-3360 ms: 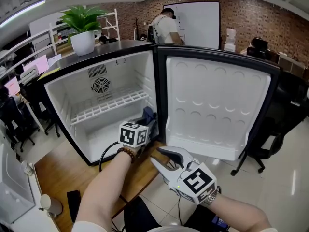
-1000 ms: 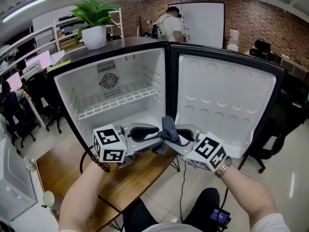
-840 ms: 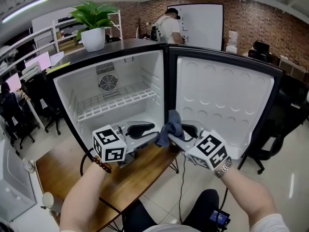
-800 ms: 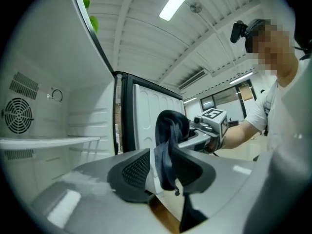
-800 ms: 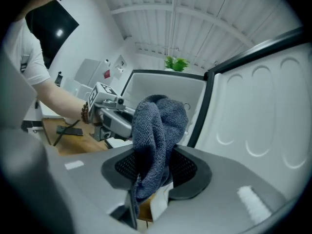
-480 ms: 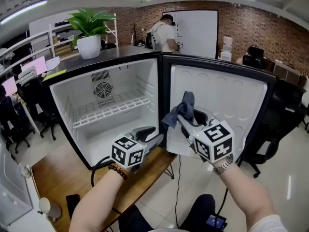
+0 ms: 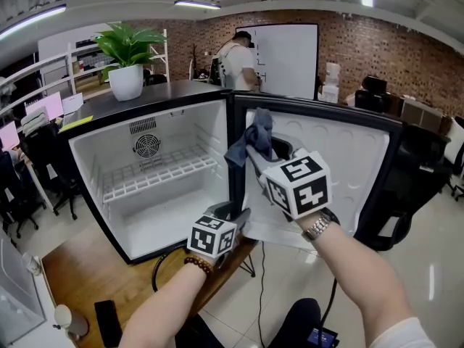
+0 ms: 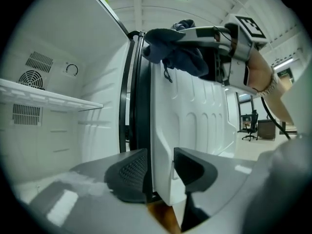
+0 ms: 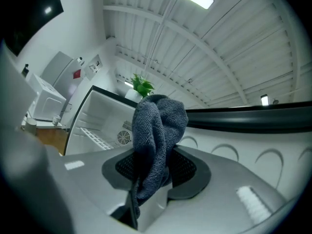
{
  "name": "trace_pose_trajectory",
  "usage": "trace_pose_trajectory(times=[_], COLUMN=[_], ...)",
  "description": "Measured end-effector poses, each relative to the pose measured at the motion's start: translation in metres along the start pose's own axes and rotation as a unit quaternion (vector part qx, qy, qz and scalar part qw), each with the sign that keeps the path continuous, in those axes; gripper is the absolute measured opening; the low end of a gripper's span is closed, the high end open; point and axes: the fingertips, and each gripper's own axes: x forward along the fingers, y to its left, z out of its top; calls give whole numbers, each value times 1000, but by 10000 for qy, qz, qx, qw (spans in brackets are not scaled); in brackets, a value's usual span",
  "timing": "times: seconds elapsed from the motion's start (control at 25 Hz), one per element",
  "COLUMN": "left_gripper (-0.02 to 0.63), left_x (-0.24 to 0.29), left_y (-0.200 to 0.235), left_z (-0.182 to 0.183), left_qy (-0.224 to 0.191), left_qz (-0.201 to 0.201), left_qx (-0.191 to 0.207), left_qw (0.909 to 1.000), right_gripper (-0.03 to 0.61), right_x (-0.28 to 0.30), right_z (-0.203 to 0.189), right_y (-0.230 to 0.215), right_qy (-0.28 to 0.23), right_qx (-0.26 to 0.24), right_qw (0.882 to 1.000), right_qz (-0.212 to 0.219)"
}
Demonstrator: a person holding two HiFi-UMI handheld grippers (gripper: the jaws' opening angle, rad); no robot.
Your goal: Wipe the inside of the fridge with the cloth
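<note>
A dark blue-grey cloth [image 7: 251, 138] hangs from my right gripper [image 7: 254, 149], which is shut on it and held high in front of the open fridge door [image 7: 348, 158], near the door's top by the hinge. In the right gripper view the cloth [image 9: 157, 130] bunches between the pads and droops below them. My left gripper [image 7: 235, 213] sits low at the fridge's [image 7: 94, 194] front bottom corner by the hinge. Its jaws have just been opening and nothing is between them. From the left gripper view [image 8: 160, 172], the cloth [image 8: 178, 55] shows overhead.
The white fridge stands on a wooden table [image 7: 72, 267] and has a wire shelf [image 7: 156, 171]. A potted plant [image 7: 127, 56] rests on its top. A person [image 7: 235, 56] stands at a whiteboard behind. An office chair [image 7: 424, 172] is beyond the door.
The cloth went from the left gripper to the right. The right gripper has risen with it from low before the fridge to the door's top. The left gripper dropped away.
</note>
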Motion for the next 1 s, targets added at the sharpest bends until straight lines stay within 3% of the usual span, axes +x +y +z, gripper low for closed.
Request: trace_pose_trajectory(times=[0.12,0.24,0.4,1.0], left_gripper=[173,114,107,104], left_x=[4,7,8,7], left_y=[-2,-7,-7,-6], left_z=[-1,0,1,0], left_qy=[-35,-61,-127,-136], left_qz=[21,6,-31,-78], left_qx=[-52,-64,-164,-186], left_qw=[10000,10000,9998,9997], right_gripper=[141,141,140,132], right_x=[15,26,28,-17], right_z=[0,0,-2,-11], right_y=[-2,-4,-12,-56], right_qy=[235,458,679,740], right_qx=[186,458,731,904], right_qw=[9995,9975,9945,9920], right_qz=[123,271,317,-472])
